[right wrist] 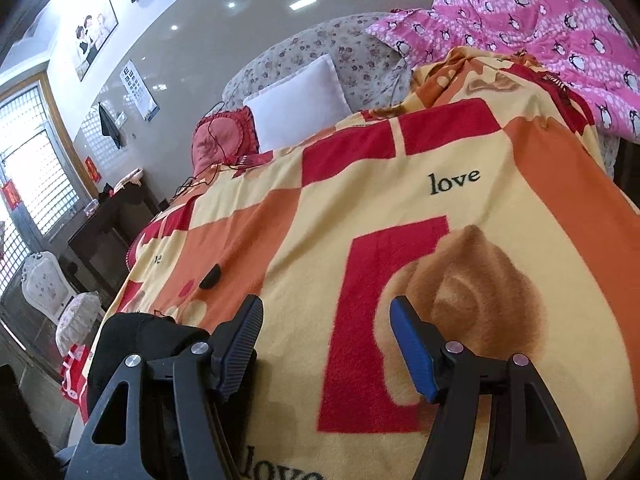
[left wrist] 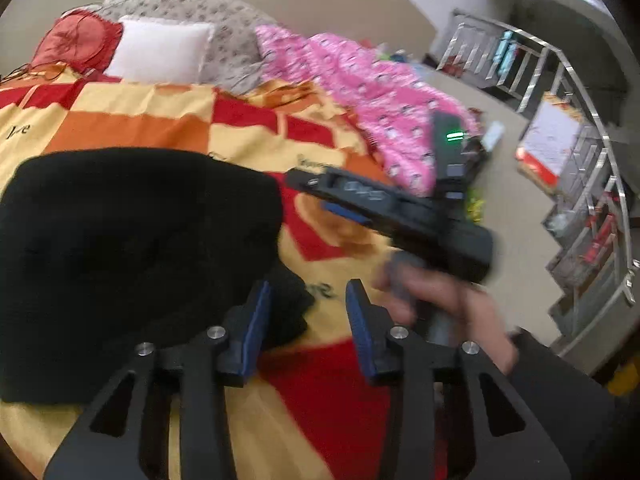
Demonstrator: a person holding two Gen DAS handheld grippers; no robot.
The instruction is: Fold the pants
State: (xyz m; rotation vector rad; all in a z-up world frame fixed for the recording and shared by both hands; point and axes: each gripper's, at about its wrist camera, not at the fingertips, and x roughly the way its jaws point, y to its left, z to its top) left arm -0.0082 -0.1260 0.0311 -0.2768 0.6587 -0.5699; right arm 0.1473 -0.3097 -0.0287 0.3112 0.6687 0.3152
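Your left gripper [left wrist: 308, 308] stands partly open and empty beside the folded black pants [left wrist: 136, 256] at nine o'clock on the bed [left wrist: 256, 136]. Only this blurred view shows your right hand [left wrist: 444, 300]; the right gripper [right wrist: 326, 344] gapes wide, pants [right wrist: 136, 344] seemingly at its eight o'clock.

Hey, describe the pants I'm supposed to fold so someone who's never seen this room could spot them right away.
Start at the bed covered by the red, orange and yellow checked blanket printed with the word love. On it, down at the end far from the white pillow, lies a bundle of black pants. It is the only plain black cloth on the bed; the pink penguin quilt is patterned.
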